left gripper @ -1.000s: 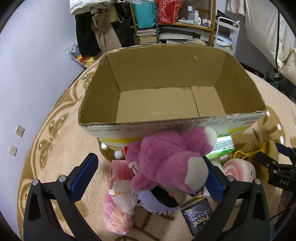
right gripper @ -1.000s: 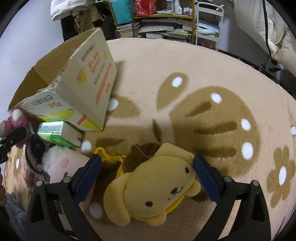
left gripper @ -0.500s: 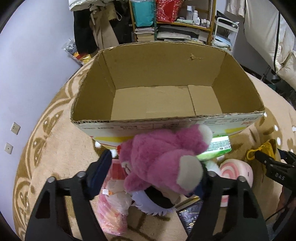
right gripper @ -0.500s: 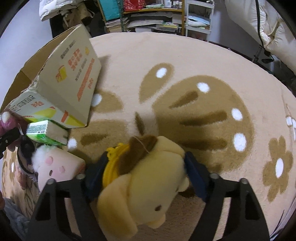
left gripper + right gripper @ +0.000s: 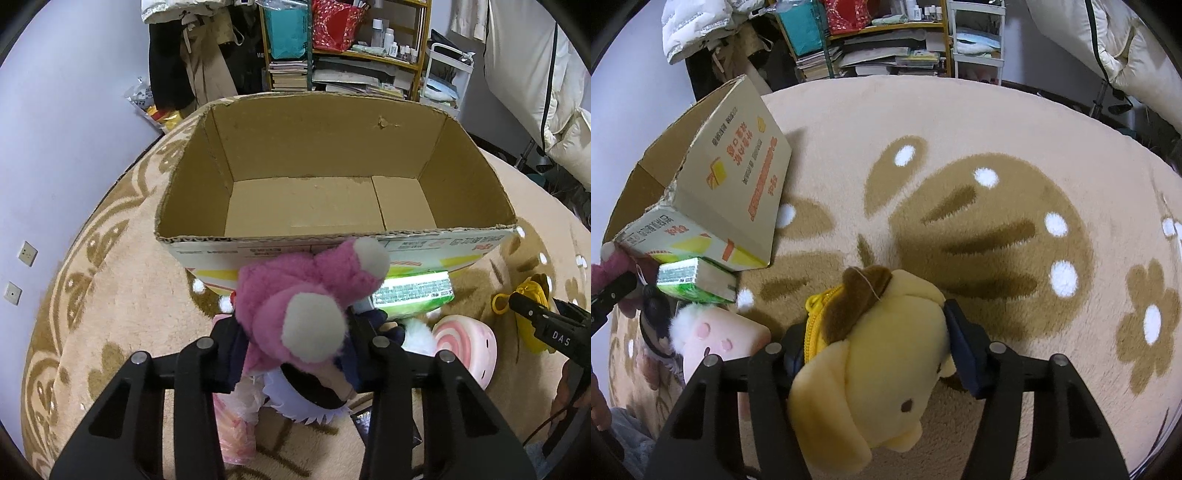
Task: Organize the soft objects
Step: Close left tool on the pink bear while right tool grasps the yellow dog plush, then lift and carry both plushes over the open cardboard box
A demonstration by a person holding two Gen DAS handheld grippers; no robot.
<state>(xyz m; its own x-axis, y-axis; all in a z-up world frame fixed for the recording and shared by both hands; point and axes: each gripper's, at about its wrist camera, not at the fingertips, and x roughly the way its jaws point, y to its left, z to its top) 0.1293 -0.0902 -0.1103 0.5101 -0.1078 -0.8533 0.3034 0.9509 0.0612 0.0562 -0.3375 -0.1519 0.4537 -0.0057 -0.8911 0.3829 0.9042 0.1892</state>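
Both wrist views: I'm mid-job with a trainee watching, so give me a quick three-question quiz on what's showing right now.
1. True or false: the cardboard box already holds a toy.
2. What does the right gripper grip? A) green carton B) yellow dog plush C) pink roll cushion
3. Fill in: the left gripper is clamped on the ____ plush bear.

Key: 1 false, its floor is bare; 2 B; 3 pink. Both grippers' jaws have just been closing, each with its toy between the pads.
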